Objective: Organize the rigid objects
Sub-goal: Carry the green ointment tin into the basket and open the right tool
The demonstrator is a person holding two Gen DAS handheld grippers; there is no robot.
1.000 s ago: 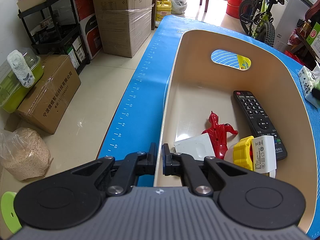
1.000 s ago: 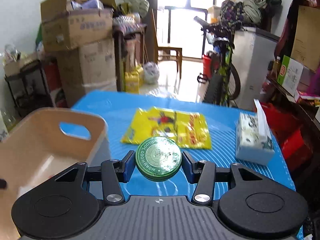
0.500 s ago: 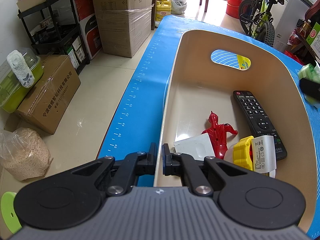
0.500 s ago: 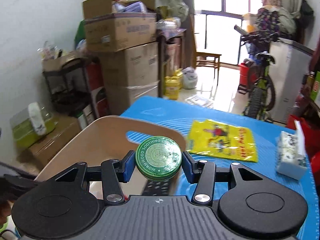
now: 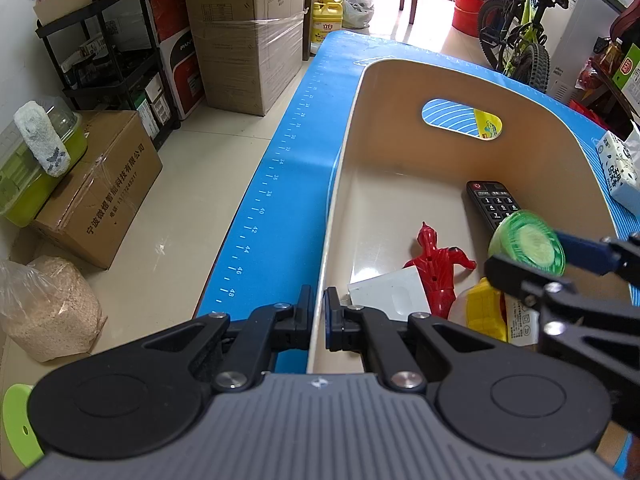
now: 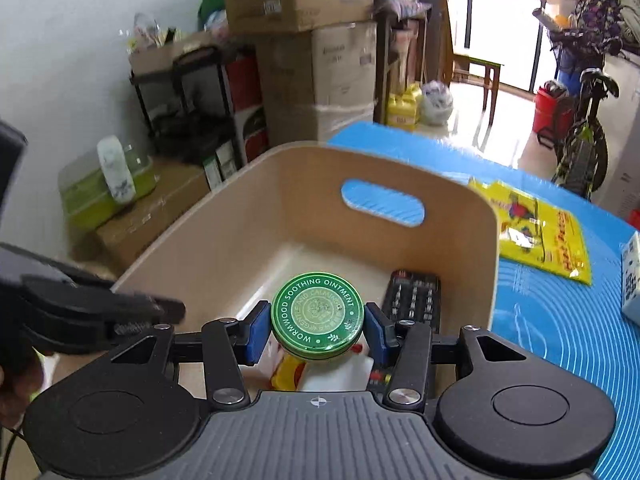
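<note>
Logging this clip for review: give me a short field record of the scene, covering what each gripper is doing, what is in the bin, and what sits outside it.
left gripper: fingers shut on the near wall of the beige bin
right gripper: fingers shut on the green ointment tin, held above the bin's inside
in bin: black remote, red toy figure, white card, yellow-capped white item
outside bin, on blue mat: yellow packet, tissue pack
tin released: not yet
</note>
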